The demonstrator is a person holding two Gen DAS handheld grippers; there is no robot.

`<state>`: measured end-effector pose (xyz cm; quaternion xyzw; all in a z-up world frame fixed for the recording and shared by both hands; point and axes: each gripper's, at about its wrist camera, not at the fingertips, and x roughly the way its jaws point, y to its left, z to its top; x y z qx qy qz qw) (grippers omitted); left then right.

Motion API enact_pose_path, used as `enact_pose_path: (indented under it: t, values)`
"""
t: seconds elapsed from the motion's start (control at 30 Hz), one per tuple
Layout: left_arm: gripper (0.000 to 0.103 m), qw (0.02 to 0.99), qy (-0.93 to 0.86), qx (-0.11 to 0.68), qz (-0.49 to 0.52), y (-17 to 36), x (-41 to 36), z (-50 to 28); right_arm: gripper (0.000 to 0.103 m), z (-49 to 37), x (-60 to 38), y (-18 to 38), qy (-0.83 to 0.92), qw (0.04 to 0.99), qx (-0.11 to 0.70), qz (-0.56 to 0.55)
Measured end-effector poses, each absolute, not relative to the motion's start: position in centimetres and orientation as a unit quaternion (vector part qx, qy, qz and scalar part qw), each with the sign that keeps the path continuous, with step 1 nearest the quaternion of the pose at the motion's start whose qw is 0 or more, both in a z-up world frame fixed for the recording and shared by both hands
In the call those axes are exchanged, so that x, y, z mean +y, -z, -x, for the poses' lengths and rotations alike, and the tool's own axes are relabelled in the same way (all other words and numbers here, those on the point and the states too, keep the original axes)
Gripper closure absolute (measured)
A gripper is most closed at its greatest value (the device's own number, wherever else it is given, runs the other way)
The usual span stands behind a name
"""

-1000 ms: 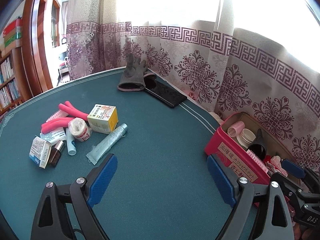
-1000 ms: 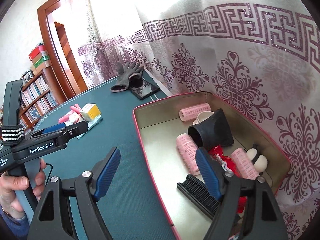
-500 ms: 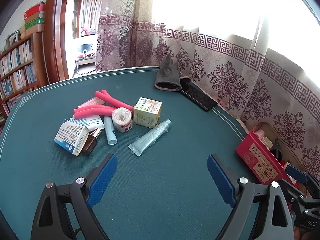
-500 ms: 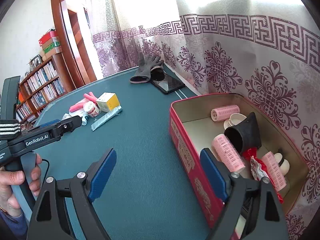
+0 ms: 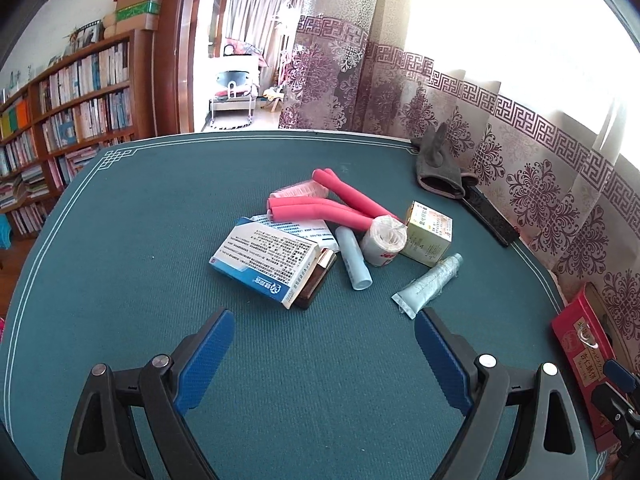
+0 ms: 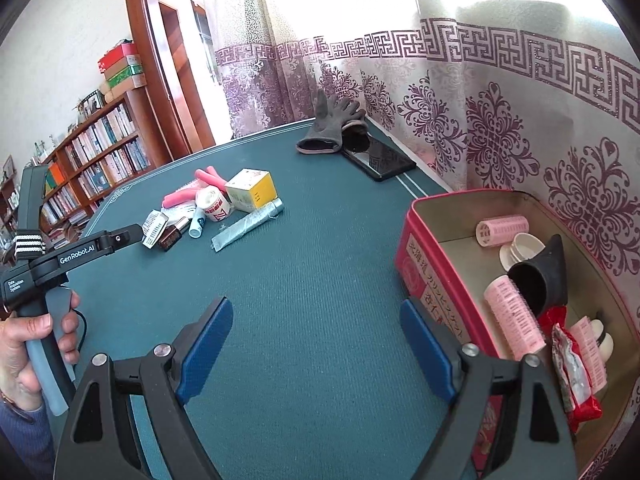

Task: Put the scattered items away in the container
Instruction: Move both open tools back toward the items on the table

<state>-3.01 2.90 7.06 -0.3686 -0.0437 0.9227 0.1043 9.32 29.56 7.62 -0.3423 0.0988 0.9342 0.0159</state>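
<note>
A green felt worktop (image 5: 120,280) held a red tin (image 6: 436,276) at its curtain-side edge, already part filled with pink hair rollers. A heap of scattered items lay well apart from the tin: a blue-and-white medicine box (image 5: 266,266), pink foam rollers (image 5: 316,212) and a pale tube (image 5: 428,285), its long axis slanting toward the left tongs (image 5: 324,360). Those tongs, nearer the heap, gaped empty; the right tongs (image 6: 316,354), beside the tin, were likewise spread and empty.

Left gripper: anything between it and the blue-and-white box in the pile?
Nothing visible. The left gripper has open, empty jaws, and only bare green table lies between it and the blue-and-white box, the pile's nearest item.
</note>
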Motion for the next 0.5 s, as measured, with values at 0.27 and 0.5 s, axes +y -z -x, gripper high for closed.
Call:
enact_pose_path:
  t: [0.27, 0.5]
  values:
    - [0.010, 0.083, -0.925, -0.043, 0.368, -6.5, 0.4, 5.8, 0.014, -8.3, 28.7, -6.6, -0.928, 0.009, 0.098, 0.360]
    - [0.010, 0.078, -0.916, -0.063, 0.389, -5.5, -0.7, 8.2, 0.014, -7.0, 28.1, -5.6, -0.922, 0.002, 0.099, 0.374]
